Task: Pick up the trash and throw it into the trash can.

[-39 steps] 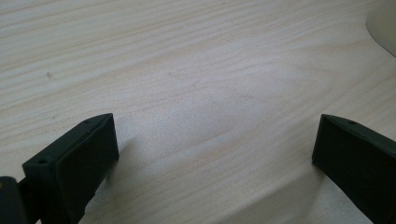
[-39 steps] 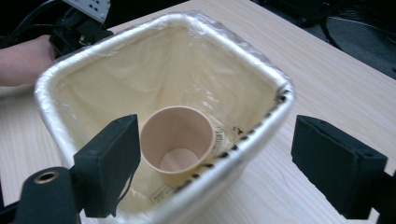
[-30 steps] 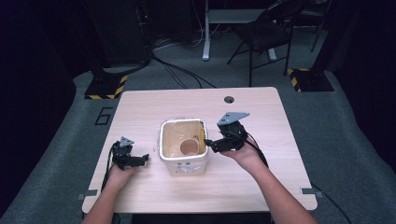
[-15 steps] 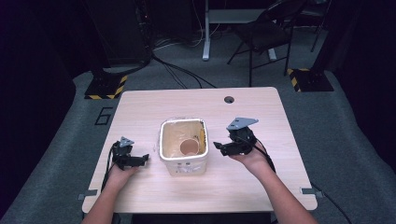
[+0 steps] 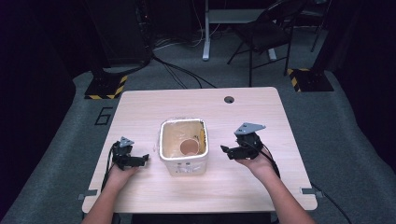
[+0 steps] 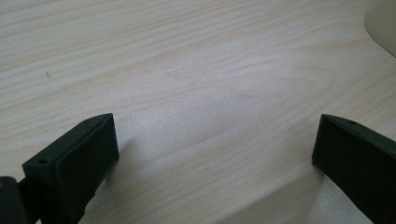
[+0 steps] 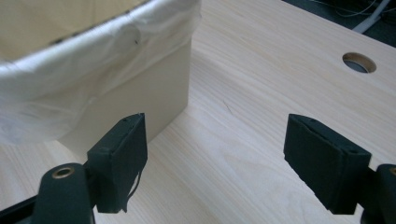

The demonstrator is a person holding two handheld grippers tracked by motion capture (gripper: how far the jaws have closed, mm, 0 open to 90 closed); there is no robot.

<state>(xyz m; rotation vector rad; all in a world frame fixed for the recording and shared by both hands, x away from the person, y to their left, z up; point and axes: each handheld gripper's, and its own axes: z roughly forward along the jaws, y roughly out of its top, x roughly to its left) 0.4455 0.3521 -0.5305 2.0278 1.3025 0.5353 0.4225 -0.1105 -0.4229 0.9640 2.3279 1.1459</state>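
Right gripper backed off the bin toward desk's right edge, jaws wide, empty. Left gripper nearer, jaws wide, facing bin.

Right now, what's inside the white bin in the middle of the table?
The bin has a thin plastic liner folded over its rim. At the bottom lies a round brown object, and something yellow runs along the right inner wall. Anything beneath the liner is covered.
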